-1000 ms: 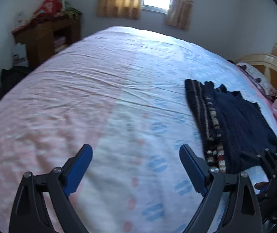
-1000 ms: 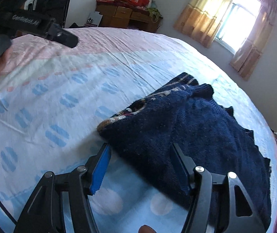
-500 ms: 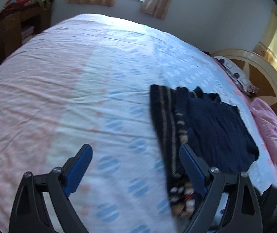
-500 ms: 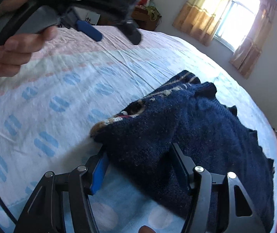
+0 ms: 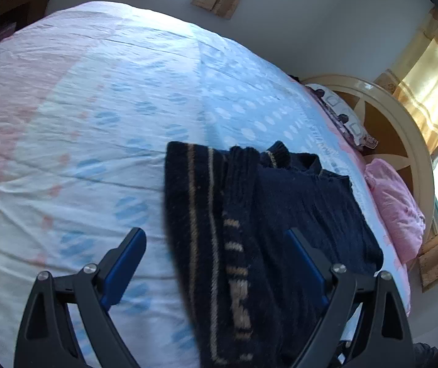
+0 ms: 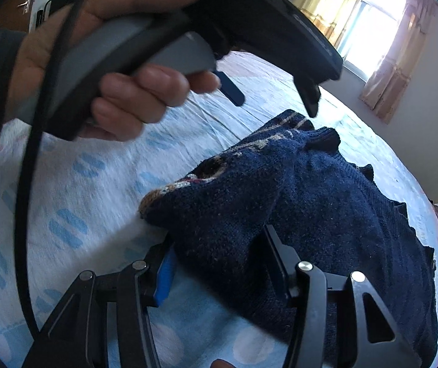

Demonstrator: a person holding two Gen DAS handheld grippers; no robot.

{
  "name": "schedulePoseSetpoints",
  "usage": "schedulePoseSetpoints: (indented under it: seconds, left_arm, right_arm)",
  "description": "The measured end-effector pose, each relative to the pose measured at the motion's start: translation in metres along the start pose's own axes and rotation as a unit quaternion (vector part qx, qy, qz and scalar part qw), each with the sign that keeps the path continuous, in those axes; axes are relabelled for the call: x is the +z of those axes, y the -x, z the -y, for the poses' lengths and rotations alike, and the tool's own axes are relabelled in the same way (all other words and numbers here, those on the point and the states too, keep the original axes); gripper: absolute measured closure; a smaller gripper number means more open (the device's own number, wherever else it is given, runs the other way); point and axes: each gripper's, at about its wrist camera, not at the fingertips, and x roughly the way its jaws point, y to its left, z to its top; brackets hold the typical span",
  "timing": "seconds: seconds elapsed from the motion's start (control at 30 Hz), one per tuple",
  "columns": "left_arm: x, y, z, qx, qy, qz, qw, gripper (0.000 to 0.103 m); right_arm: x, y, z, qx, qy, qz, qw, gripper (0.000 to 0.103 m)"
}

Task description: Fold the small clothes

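Sweater [image 6: 326, 214] hides the right tongs' [image 6: 222, 263] fingertips (grip unclear).
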Motion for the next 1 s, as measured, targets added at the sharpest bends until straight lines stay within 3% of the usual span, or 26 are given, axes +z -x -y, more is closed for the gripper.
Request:
schedulePoseSetpoints:
  seconds: [0.47, 0.5, 0.6, 0.67, 0.73, 0.8, 0.87, 1.0]
  left_arm:
    - [0.005, -0.037, -0.004, -0.01, 0.004, -0.025, 0.9996, 0.009]
    - [0.005, -0.037, -0.004, -0.013, 0.001, -0.024, 0.9996, 0.013]
    - [0.004, -0.041, -0.005, -0.012, -0.007, -0.028, 0.9995, 0.047]
    - [0.004, -0.043, -0.008, -0.012, 0.0, -0.027, 0.9996, 0.053]
    - [0.005, -0.043, -0.008, -0.01, 0.001, -0.026, 0.9996, 0.07]
    - [0.003, -0.041, -0.006, -0.016, 0.0, -0.021, 0.9997, 0.082]
    - [0.003, -0.033, 0.004, 0.002, -0.016, -0.003, 0.9999, 0.084]
    - [0.006, -0.022, 0.011, -0.006, -0.009, 0.017, 0.9998, 0.084]
  right_arm:
    - [-0.002, 0.003, -0.009, -0.014, 0.012, 0.003, 1.0, 0.05]
    - [-0.002, 0.003, -0.009, -0.014, 0.012, 0.003, 1.0, 0.05]
    - [-0.002, 0.005, -0.011, -0.009, 0.014, 0.005, 1.0, 0.056]
    - [-0.002, 0.006, -0.013, -0.008, 0.018, 0.005, 1.0, 0.061]
    - [-0.002, 0.007, -0.015, -0.006, 0.023, 0.006, 1.0, 0.07]
    - [-0.002, 0.008, -0.014, -0.006, 0.021, 0.007, 1.0, 0.089]
    - [-0.002, 0.012, -0.006, 0.008, 0.004, 0.011, 1.0, 0.092]
    - [0.001, 0.026, 0.015, 0.036, -0.039, 0.025, 0.998, 0.093]
